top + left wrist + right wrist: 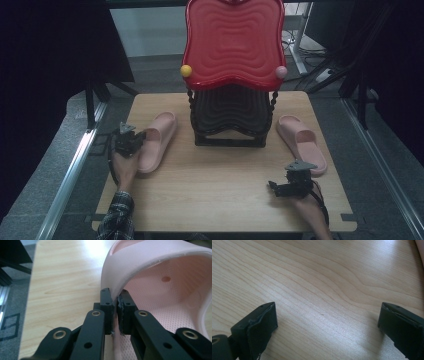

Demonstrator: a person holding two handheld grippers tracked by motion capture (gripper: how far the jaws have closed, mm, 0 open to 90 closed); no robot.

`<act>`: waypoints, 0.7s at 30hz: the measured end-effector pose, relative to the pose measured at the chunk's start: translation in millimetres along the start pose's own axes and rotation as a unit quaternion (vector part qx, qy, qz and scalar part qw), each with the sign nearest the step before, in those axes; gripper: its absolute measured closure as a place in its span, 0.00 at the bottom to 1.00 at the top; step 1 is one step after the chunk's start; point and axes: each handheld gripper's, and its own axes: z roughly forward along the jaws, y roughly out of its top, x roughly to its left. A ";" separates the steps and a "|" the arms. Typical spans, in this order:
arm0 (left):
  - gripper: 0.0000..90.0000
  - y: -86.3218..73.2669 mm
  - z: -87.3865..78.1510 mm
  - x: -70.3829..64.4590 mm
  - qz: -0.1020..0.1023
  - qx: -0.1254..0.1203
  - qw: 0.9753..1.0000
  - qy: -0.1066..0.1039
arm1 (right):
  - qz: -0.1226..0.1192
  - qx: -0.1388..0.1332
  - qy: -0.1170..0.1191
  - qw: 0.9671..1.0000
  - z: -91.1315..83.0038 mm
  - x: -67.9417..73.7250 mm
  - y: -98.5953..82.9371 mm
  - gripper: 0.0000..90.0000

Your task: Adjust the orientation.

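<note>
Left gripper [114,312] fingers pinch only the thin strap edge of the pink slipper [156,140] at 9 o'clock on the desk [220,200], so it may slip free on lifting; right gripper [280,188] fingers spread wide, empty

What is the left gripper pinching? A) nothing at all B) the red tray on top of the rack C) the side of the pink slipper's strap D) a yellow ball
C: the left gripper has its jaws shut on the edge of the strap of the pink slipper on the table's left side.

Left tool [115,312] jaws clamped tight; right tool [327,325] jaws spread wide, low.
</note>
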 end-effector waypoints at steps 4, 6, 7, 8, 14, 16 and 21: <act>0.93 2.5 -5.6 1.1 -0.016 -0.034 0.999 0.010 | 0.001 0.001 0.000 1.000 -0.1 0.2 0.0 0.03; 0.93 4.2 -7.6 0.5 -0.018 -0.043 0.999 0.015 | 0.001 0.001 0.000 1.000 -0.1 0.2 0.0 0.03; 0.93 5.4 -8.7 0.1 -0.019 -0.048 0.999 0.016 | 0.001 0.001 0.000 1.000 -0.1 0.2 0.0 0.03; 0.93 6.9 -9.7 -0.3 -0.020 -0.053 0.998 0.018 | 0.002 0.001 0.000 1.000 -0.1 0.2 0.0 0.03; 0.93 17.4 -16.5 -4.9 -0.025 -0.087 0.996 0.028 | 0.002 0.001 0.000 1.000 0.0 0.2 0.0 0.03; 0.93 20.0 -17.8 -6.0 -0.026 -0.094 0.995 0.029 | 0.002 0.001 0.000 1.000 0.0 0.2 0.0 0.03; 0.93 31.7 -22.8 -10.8 -0.028 -0.119 0.992 0.034 | 0.002 0.001 0.000 1.000 -0.1 0.3 -0.1 0.03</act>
